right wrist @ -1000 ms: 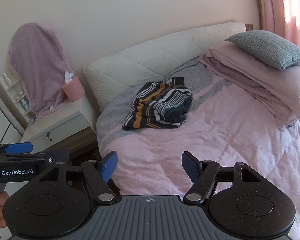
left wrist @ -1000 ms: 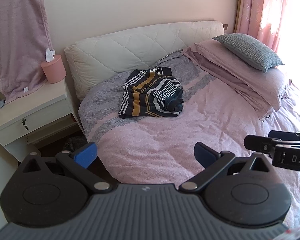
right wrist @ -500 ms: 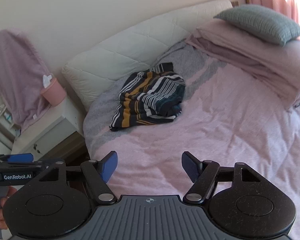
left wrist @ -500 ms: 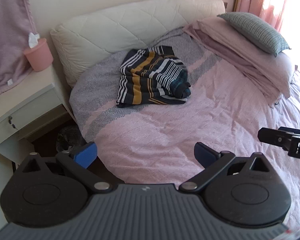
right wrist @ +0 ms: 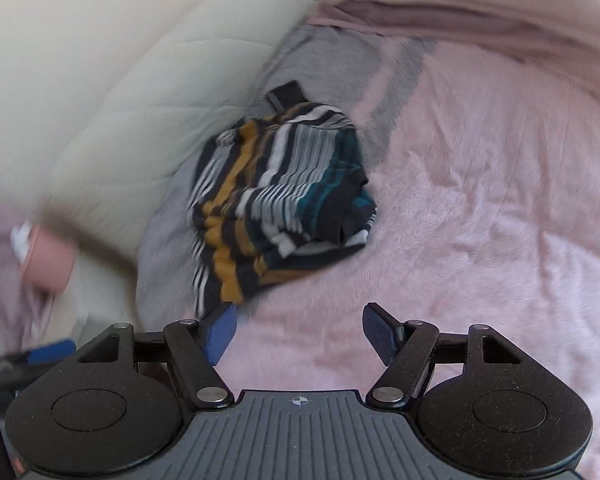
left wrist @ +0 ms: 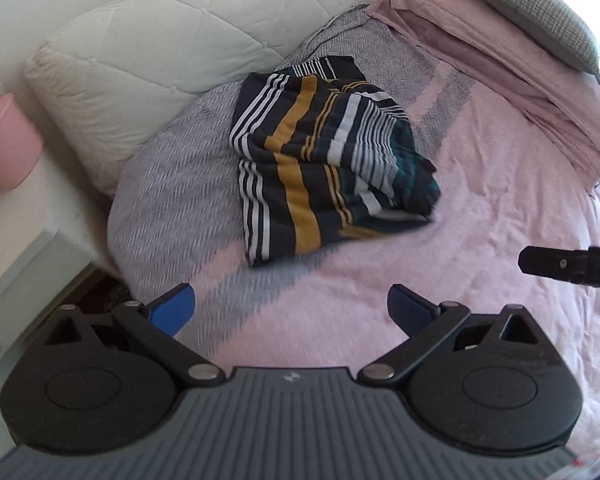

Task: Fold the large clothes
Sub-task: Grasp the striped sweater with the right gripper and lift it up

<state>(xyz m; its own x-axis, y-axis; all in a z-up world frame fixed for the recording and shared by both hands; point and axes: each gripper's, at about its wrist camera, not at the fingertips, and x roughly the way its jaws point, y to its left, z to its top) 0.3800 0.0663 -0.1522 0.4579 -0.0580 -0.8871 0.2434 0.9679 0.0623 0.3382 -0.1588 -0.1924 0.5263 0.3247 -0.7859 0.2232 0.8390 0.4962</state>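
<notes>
Half-blurred striped garment [right wrist: 276,200], seemingly crumpled.

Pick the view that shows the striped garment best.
Left wrist view: the garment is sharp, its stripes and crumpled folds clear on the bed. The right wrist view shows it whole but motion-blurred.

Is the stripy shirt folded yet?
Not yet. The stripy shirt lies in a crumpled heap on the pink bedspread. Nothing is in hand: the left tongs and right tongs are open and empty, short of it. Grabbing, spreading and folding remain.
</notes>
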